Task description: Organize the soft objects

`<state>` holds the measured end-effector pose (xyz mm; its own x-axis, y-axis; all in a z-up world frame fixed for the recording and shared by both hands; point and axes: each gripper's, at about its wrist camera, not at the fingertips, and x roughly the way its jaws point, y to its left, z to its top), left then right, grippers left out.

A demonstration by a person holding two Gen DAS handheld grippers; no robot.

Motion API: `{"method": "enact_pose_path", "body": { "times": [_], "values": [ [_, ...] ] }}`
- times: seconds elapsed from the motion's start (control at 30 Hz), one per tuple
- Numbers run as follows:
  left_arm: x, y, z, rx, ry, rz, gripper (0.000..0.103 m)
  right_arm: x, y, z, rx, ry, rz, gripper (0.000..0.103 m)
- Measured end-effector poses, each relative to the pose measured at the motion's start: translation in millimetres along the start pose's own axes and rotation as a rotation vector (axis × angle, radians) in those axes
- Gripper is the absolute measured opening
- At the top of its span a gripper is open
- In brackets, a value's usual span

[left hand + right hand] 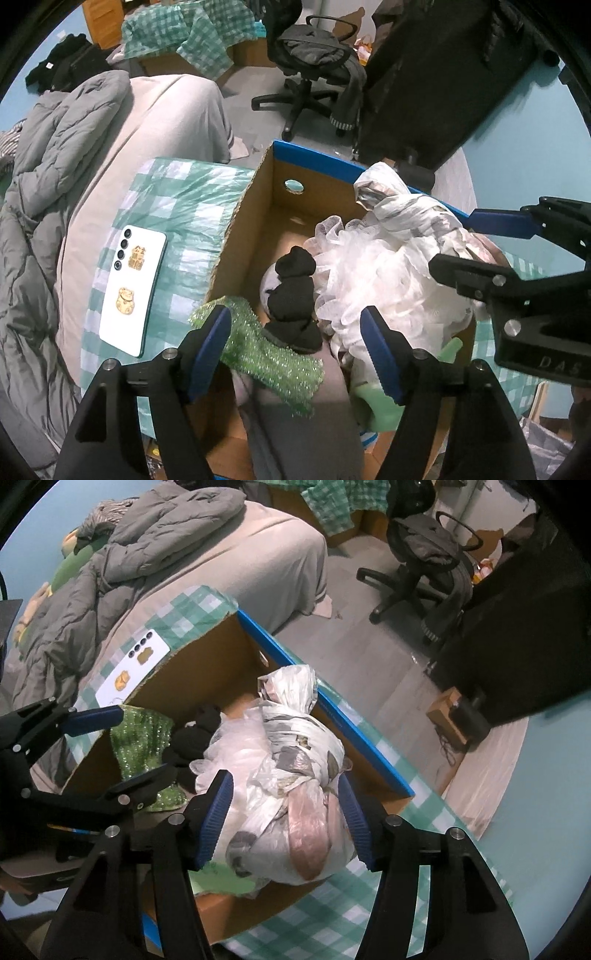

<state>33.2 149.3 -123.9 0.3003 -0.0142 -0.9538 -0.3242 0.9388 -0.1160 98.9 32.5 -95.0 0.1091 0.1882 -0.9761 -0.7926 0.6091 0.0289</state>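
Raised letters "DAS" stand on the right gripper point(491, 236) body.

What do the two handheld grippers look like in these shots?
Both the left gripper and the right gripper are black plastic frames with silver pivot screws and ribbed blue finger pads. The right one's body bears raised lettering. No sleeves or cables visible.

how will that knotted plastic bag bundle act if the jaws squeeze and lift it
The knotted plastic bag bundle looks crinkled and puffy, so it will probably squash rather than resist. Its glossy film may slip. Being rounded atop other soft things in the cardboard box, it could roll.
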Motion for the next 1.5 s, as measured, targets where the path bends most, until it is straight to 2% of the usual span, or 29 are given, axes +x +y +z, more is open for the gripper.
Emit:
{"method": "enact_pose_path", "body": {
  "times": [0.4, 0.5, 0.83, 1.0, 1.1, 1.5],
  "values": [
    [-34, -5, -14, 0.009, -0.046, 0.024, 0.074, -31, -1, -11, 0.011, -0.055, -0.009, 0.058],
    [-49, -8, -17, 0.008, -0.069, 0.035, 0.08, -43, -3, -17, 0.015, -0.07, -0.02, 0.059],
    [-85, -17, -25, -0.015, -0.122, 0.023, 0.08, -74, -6, -35, 0.048, -0.123, -0.005, 0.059],
    [-100, -24, -31, -0.021, -0.138, 0.024, 0.081, -88, -14, -46, 0.081, -0.15, -0.007, 0.059],
    [-106, -29, -34, -0.016, -0.151, 0.034, 0.086, -96, -20, -52, 0.105, -0.162, -0.009, 0.059],
    [-123, -48, -37, -0.002, -0.164, 0.043, 0.086, -130, -63, -88, 0.226, -0.203, -0.048, 0.059]
  ]
}}
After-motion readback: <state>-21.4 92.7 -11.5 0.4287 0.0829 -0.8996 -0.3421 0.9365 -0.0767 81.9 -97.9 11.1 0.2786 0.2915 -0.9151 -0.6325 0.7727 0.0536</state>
